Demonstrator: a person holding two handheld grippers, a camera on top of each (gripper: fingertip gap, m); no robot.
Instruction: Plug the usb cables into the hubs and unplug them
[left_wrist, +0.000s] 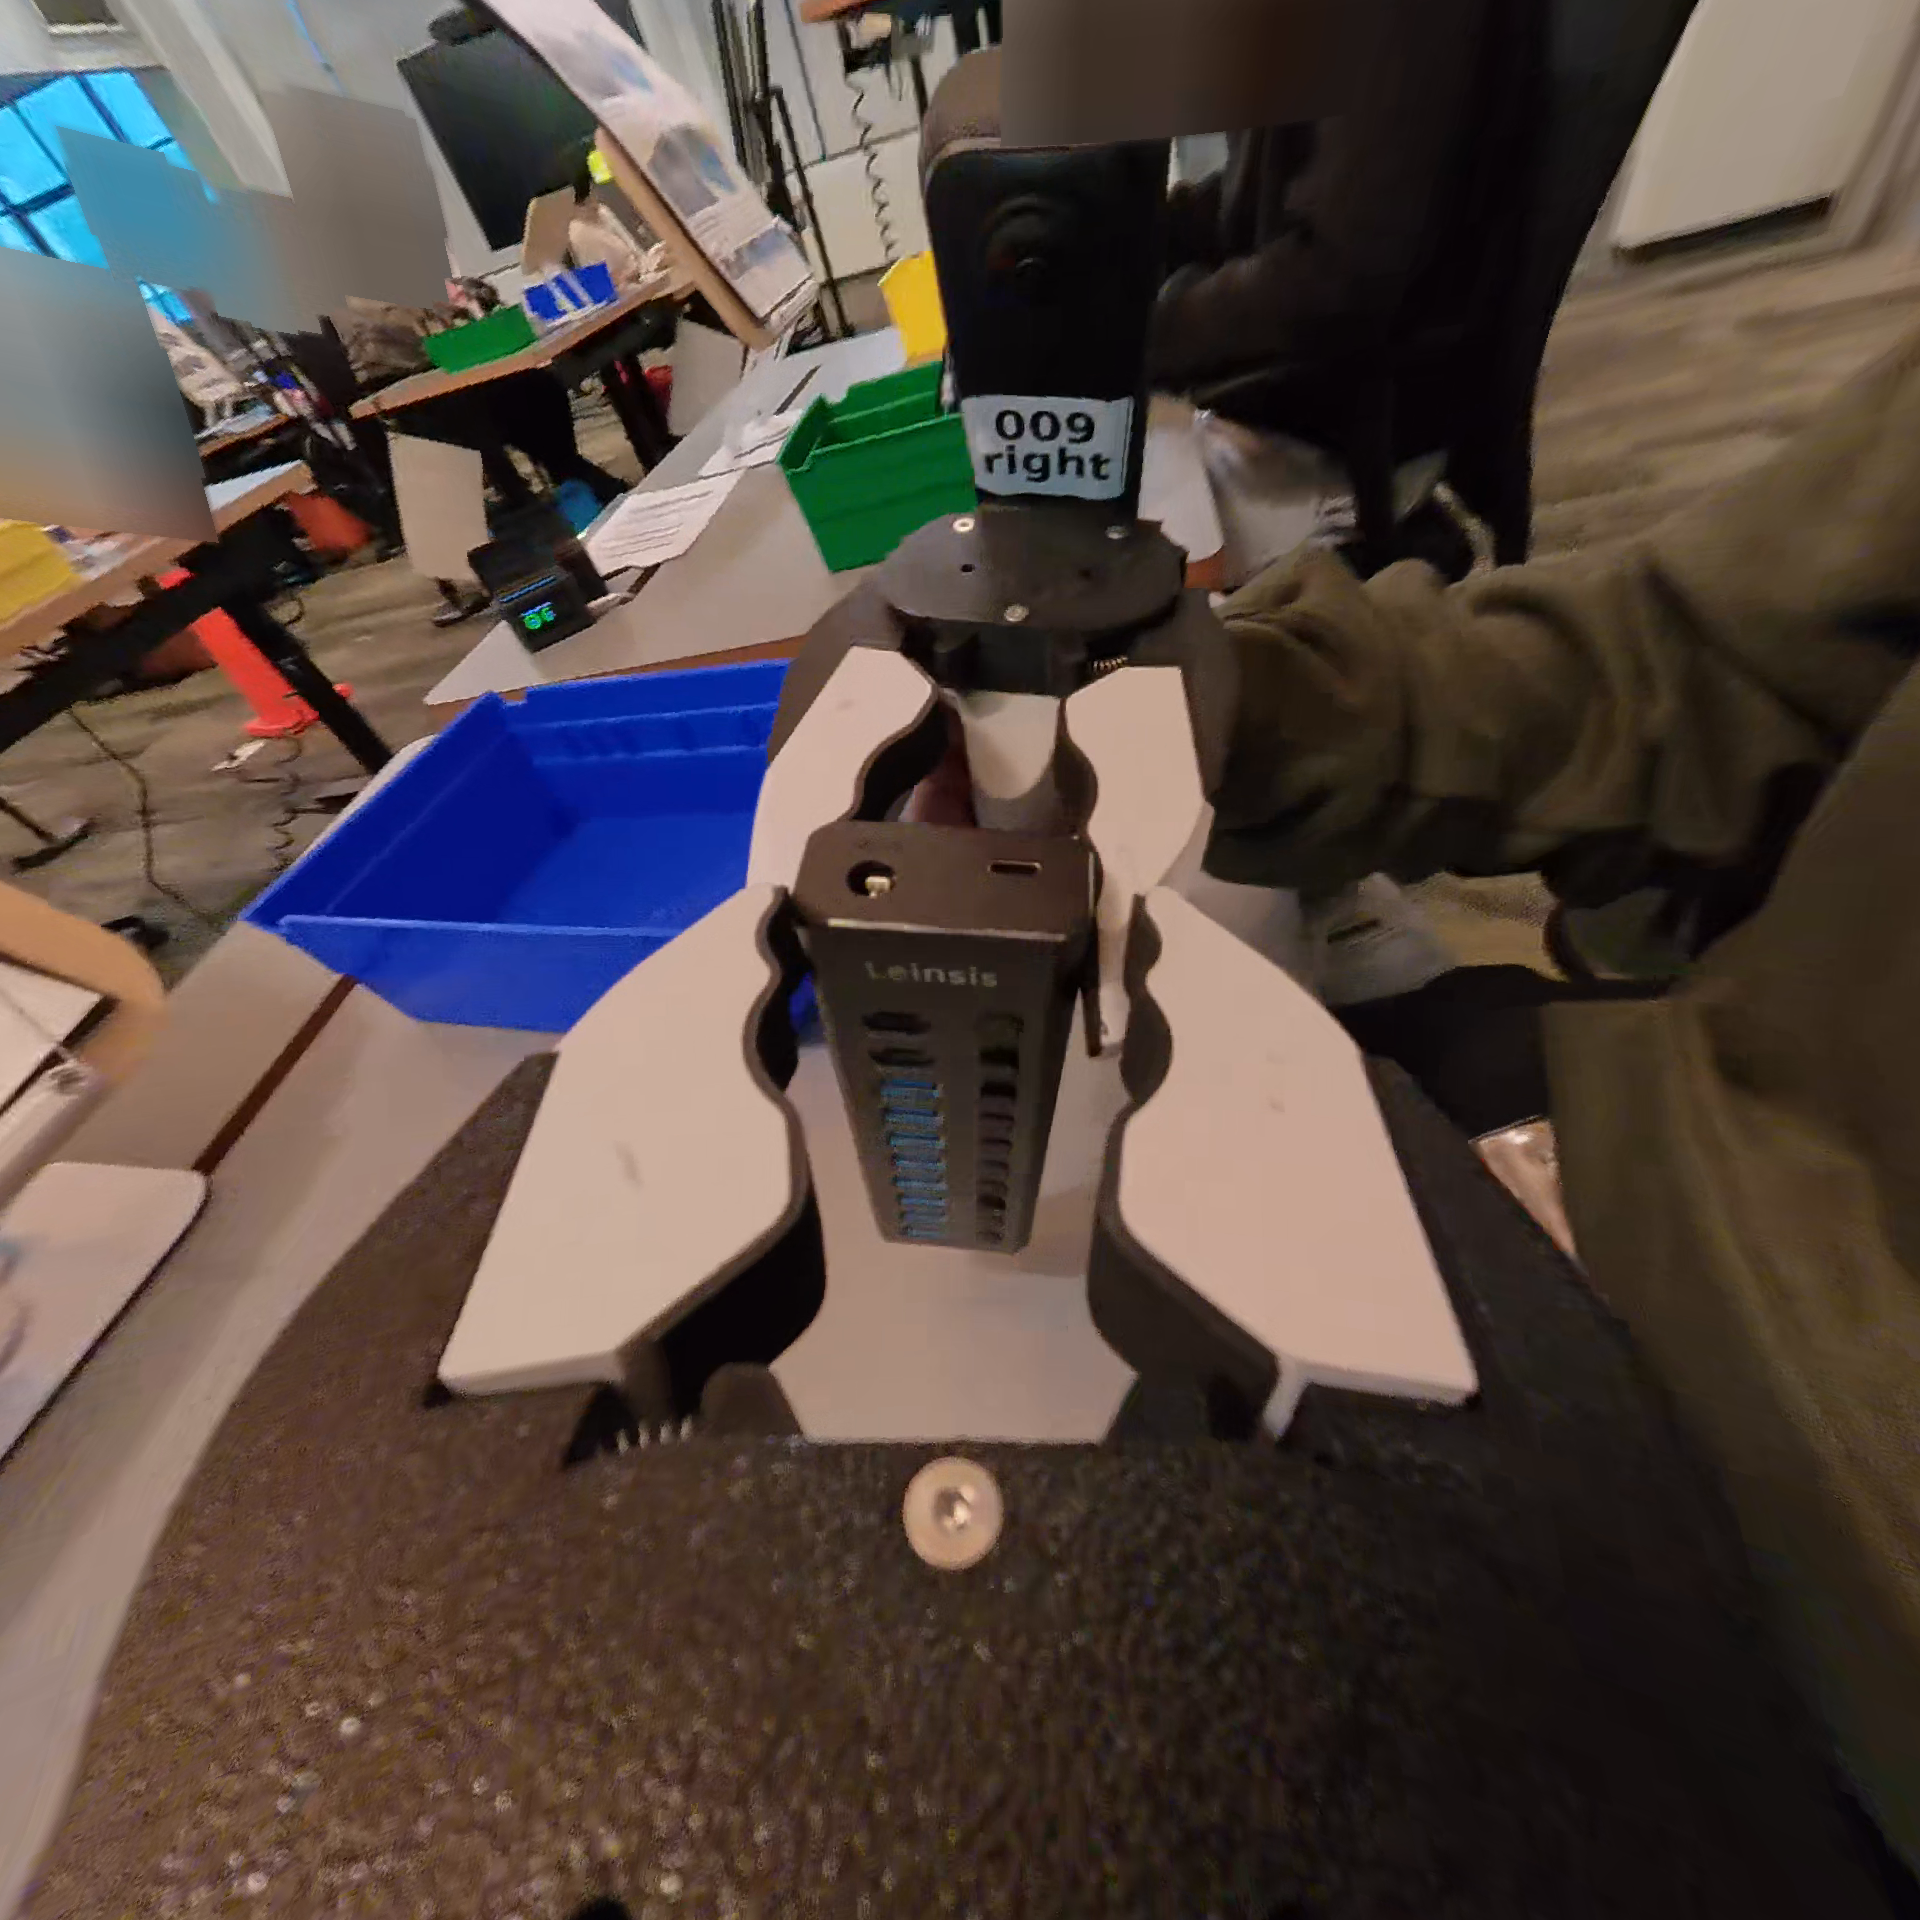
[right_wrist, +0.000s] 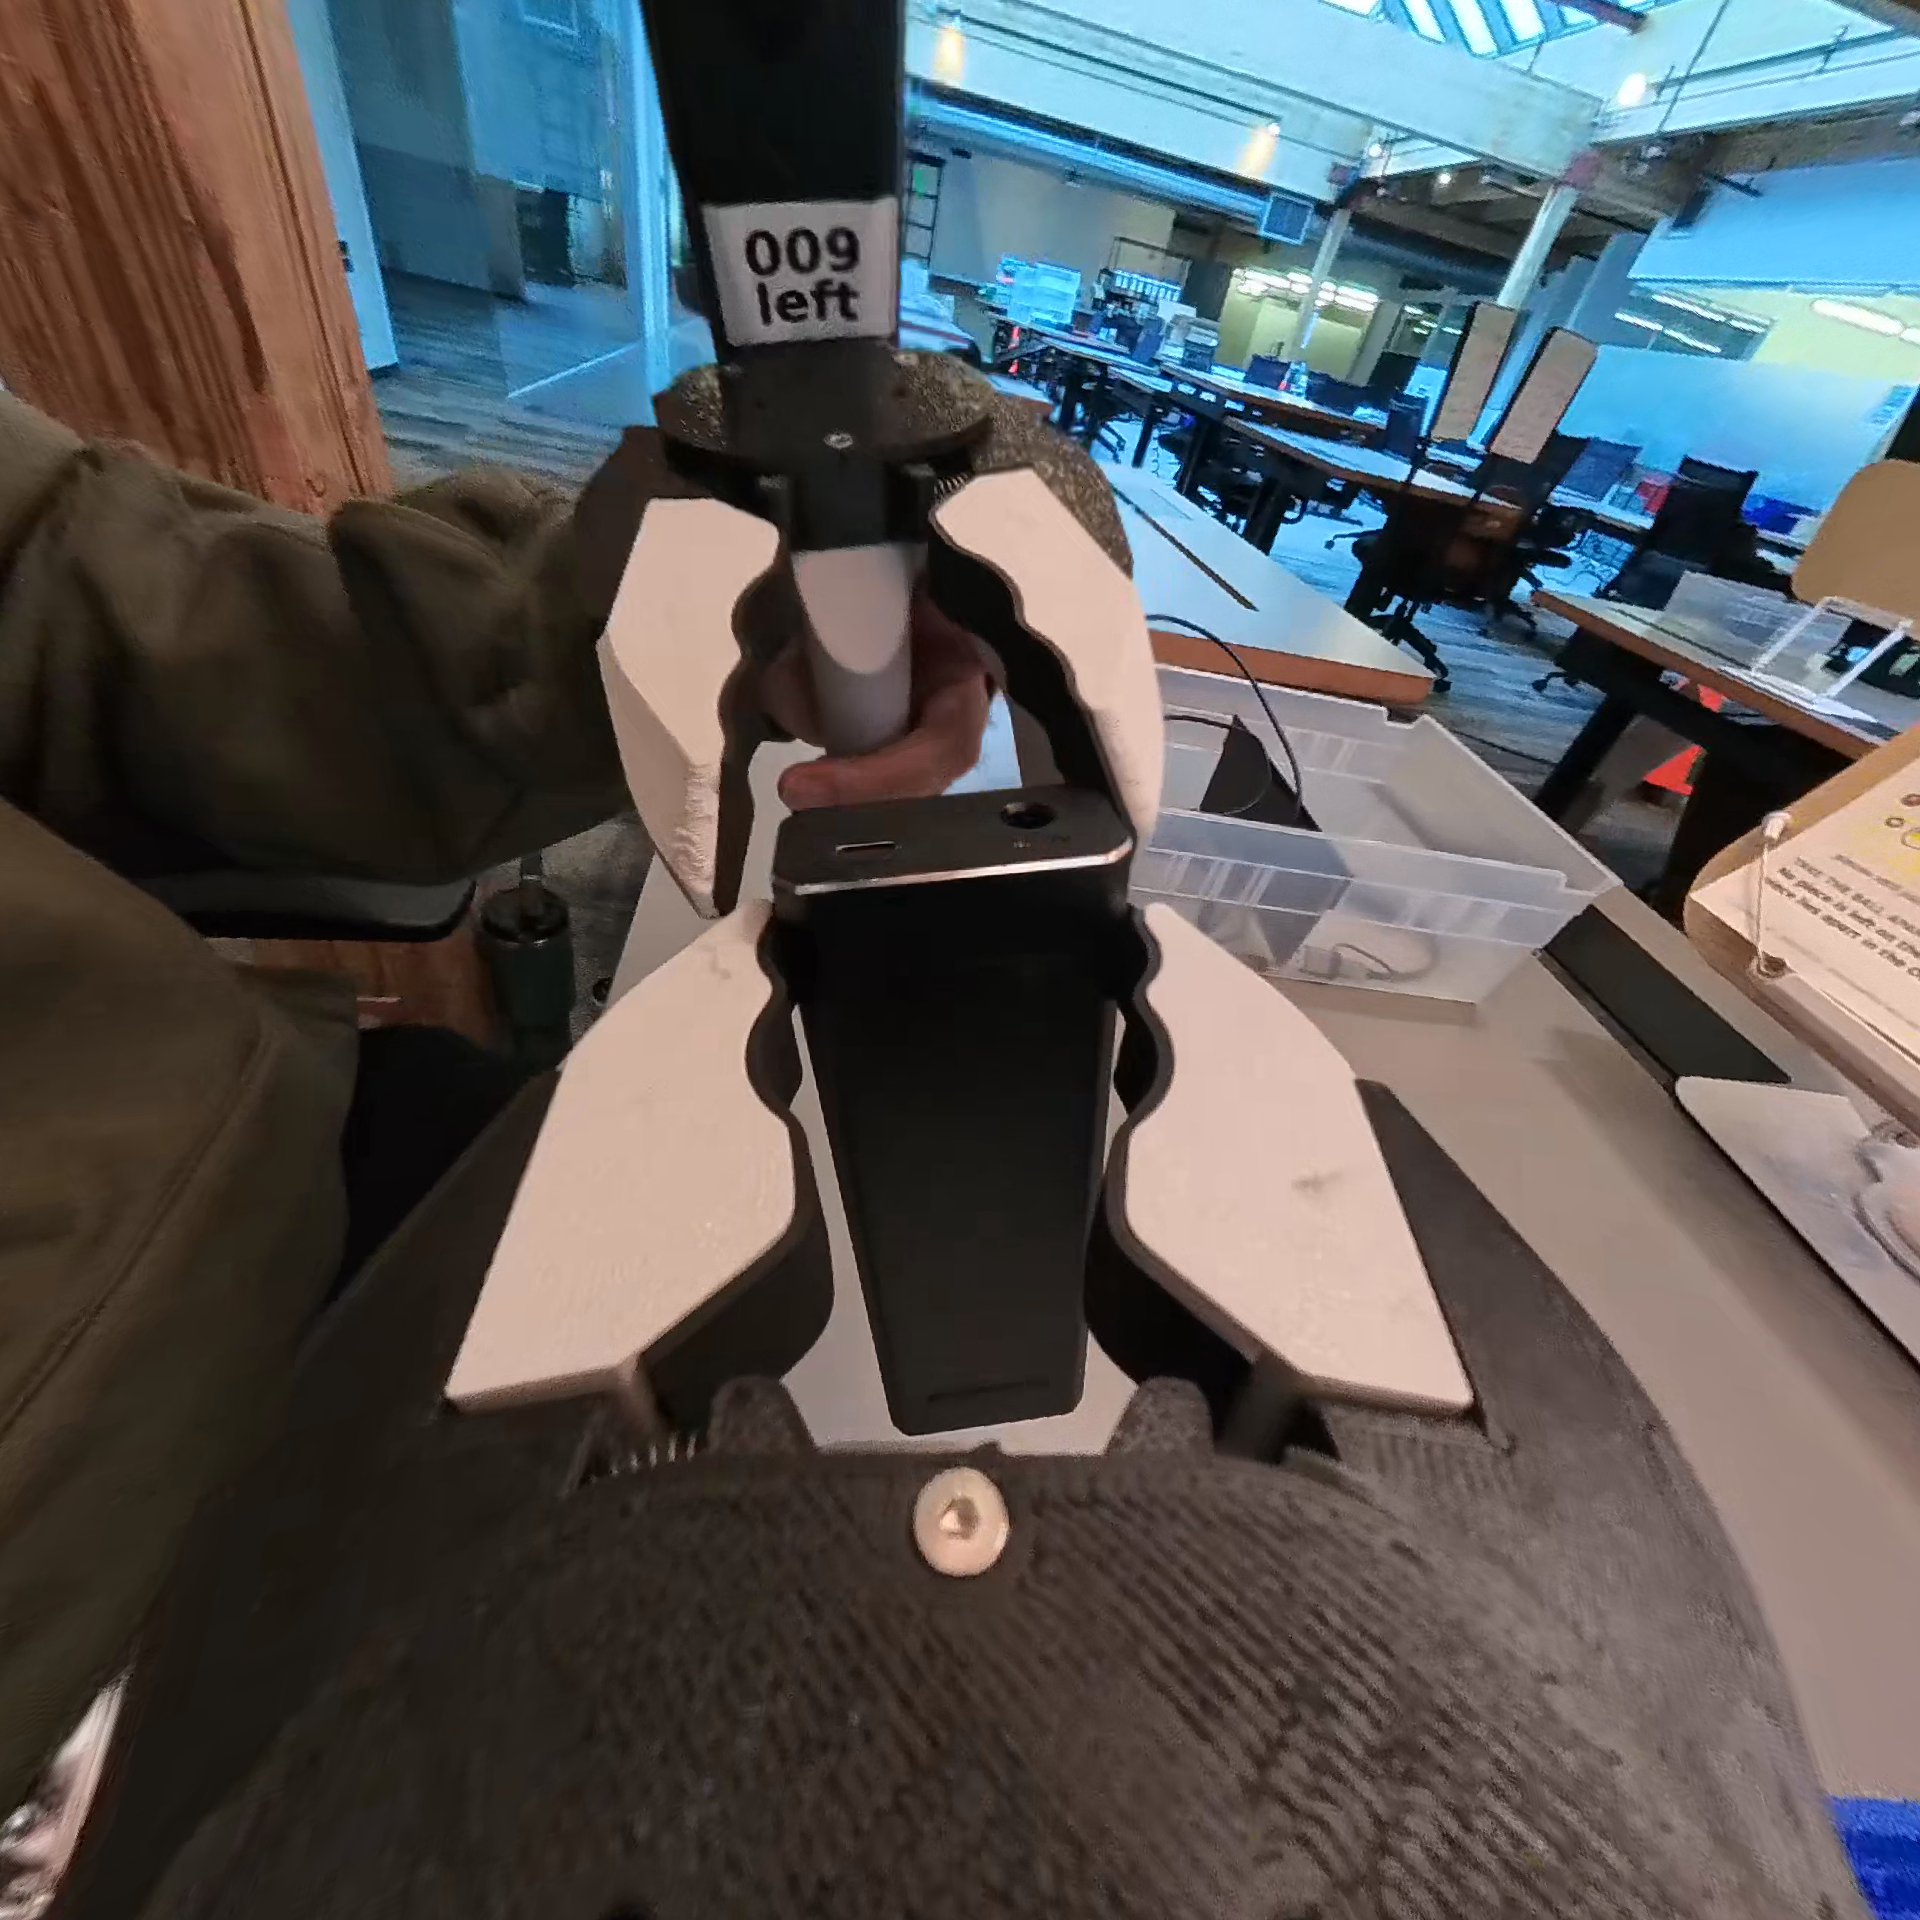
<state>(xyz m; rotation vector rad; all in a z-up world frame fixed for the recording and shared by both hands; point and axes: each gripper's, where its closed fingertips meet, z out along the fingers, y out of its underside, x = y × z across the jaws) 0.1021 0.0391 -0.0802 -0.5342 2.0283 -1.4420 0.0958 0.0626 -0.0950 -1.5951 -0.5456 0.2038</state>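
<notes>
A black USB hub (left_wrist: 940, 1049) stands between both grippers, which face each other. In the left wrist view I see its face with two rows of ports, some of them blue, and its end with a round socket and a small slot. My left gripper (left_wrist: 961, 920) is shut on the hub's sides. In the right wrist view I see the hub's plain back (right_wrist: 956, 1143), and my right gripper (right_wrist: 951, 925) is shut on its sides too. The opposite gripper shows beyond the hub in each view: the right one (left_wrist: 966, 842), the left one (right_wrist: 930, 862). No cable is plugged into the hub.
A blue bin (left_wrist: 540, 862) and a green bin (left_wrist: 883, 478) sit on the grey table (right_wrist: 1455, 1091) behind the hub. A clear bin (right_wrist: 1351, 862) holds black cables. A board with papers (right_wrist: 1818, 904) lies at the right. Olive sleeves (left_wrist: 1507, 707) flank the grippers. Only a small space, under 4 cm, lies between the two pairs of fingers.
</notes>
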